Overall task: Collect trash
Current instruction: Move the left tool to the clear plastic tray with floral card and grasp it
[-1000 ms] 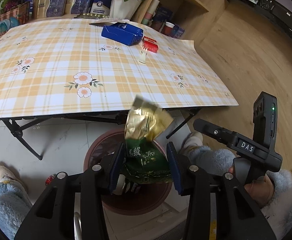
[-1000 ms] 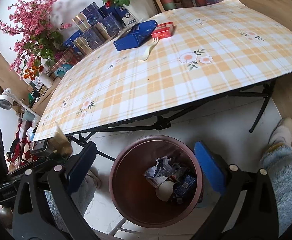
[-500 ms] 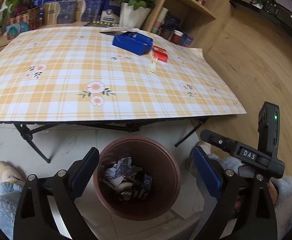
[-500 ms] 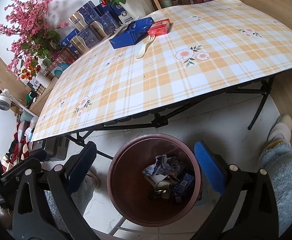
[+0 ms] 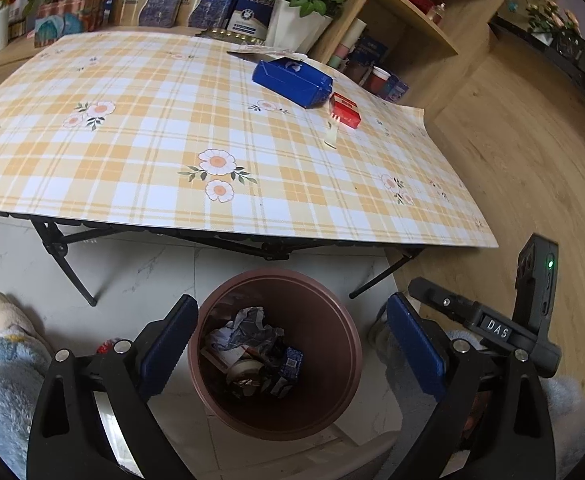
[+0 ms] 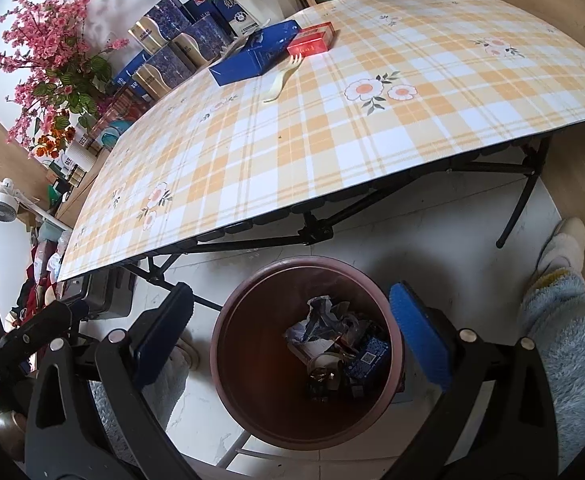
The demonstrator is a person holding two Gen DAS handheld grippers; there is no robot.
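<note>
Your left gripper (image 5: pixel 292 340) is spread wide w/ nothing between the blue pads, hanging above the brown trash bin (image 5: pixel 344 344) on the white tiled floor, just near of the table's front edge. Your right gripper (image 6: pixel 296 324) is likewise wide apart and empty, also over the bin (image 6: pixel 392 332); from its cam the bin sits between the two fingers, slightly right of centre. Inside the bin: crumpled paper (image 5: pixel 248 322), a small blue carton w/ a QR code (image 5: pixel 290 364), a roundish lid or cup, and other bits too jumbled to tell apart. Still on the plaid tablecloth (image 5: pixel 152 152), far right part: a blue box (image 5: pixel 292 82), a red pack (image 5: pixel 345 110) touching its right end, and a pale plastic fork (image 5: pixel 332 132) just near of the red pack, tines toward it. In the right cam the same trio shows at top centre: blue box (image 6: pixel 256 56), red pack (image 6: pixel 311 43) leaning on it, fork (image 6: pixel 282 78) in front. Beyond the table's far edge: stacked blue tins (image 5: pixel 164 8) and a white pot of red roses (image 5: pixel 296 24). Your fuzzy blue trouser legs and slippers (image 5: pixel 0 316) flank the bin.
</note>
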